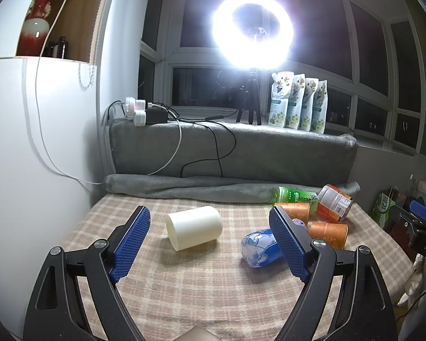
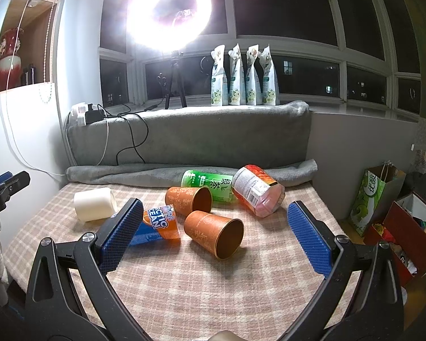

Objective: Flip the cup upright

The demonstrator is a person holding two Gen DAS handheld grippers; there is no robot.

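A cream cup (image 1: 194,227) lies on its side on the checked cloth (image 1: 184,284), just ahead of my open, empty left gripper (image 1: 210,221). It also shows in the right wrist view (image 2: 95,204) at the far left. Two orange cups lie on their sides: the nearer one (image 2: 214,233) sits between the fingers of my open, empty right gripper (image 2: 214,218), its mouth facing me; the farther one (image 2: 189,200) lies behind it. In the left wrist view the orange cups (image 1: 328,233) lie to the right, partly hidden by a finger.
A blue and orange bottle (image 2: 159,227), a green tea bottle (image 2: 210,183) and a red-labelled jar (image 2: 257,194) lie among the cups. A grey blanket roll (image 2: 156,173) borders the far edge. A ring light on a tripod (image 2: 170,14), pouches (image 2: 244,76) and cables stand behind. Bags (image 2: 377,196) sit off the right side.
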